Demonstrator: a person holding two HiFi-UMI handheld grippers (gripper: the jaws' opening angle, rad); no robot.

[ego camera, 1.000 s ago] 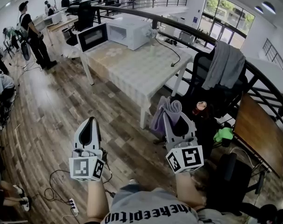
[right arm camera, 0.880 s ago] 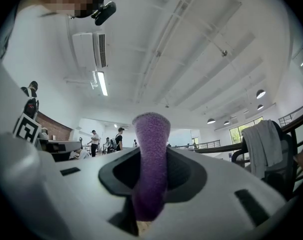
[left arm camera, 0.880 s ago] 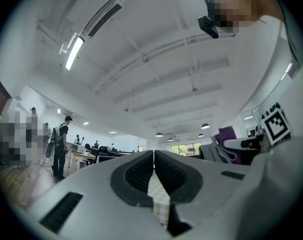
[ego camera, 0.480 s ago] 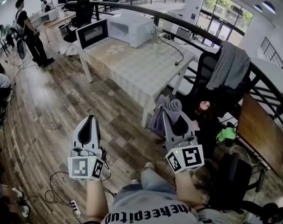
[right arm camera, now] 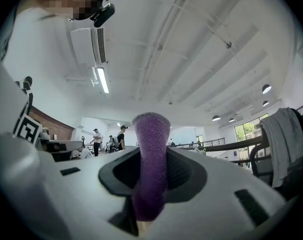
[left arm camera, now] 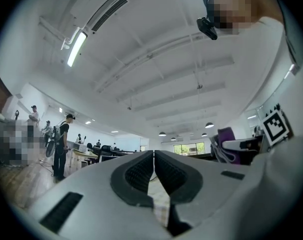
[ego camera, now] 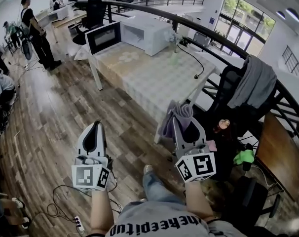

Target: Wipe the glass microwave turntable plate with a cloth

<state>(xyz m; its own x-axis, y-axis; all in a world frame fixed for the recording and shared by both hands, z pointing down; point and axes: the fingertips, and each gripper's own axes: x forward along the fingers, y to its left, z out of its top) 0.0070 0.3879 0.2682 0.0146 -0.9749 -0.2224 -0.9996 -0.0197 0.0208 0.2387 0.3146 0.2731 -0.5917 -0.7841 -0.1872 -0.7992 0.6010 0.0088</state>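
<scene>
Head view looks down at the left gripper (ego camera: 95,127) and the right gripper (ego camera: 187,128), held side by side above a wooden floor (ego camera: 51,112) and aimed toward a white counter (ego camera: 154,80) covered in a pale checked pattern. Both are well apart from that counter. A purple cloth (ego camera: 175,118) hangs from the front of the right gripper, drooping to its left side.

Left gripper view shows its fingers (left arm camera: 136,176) pressed together with nothing between them. Right gripper view shows the other pair of fingers (right arm camera: 184,176) pinching the cloth, a folded strip of which stands upright out of the gap and rises above the tips.

At the far end of the counter sits a white microwave (ego camera: 148,33) with its dark door (ego camera: 103,37) swung open to the left. Its inside is too small and pale to tell whether the glass plate lies in there, and no view shows the plate clearly. A black cable (ego camera: 191,58) trails across the counter from the microwave's side toward the near right edge.

Right of the counter stands a dark chair with a grey garment (ego camera: 258,85) draped over its back, and a green item (ego camera: 244,157) lies lower down near it. A curved dark railing (ego camera: 204,31) runs behind the counter. A person in dark clothes (ego camera: 35,31) stands at the far left, and a power strip (ego camera: 76,220) lies on the floor beside the left gripper's arm
</scene>
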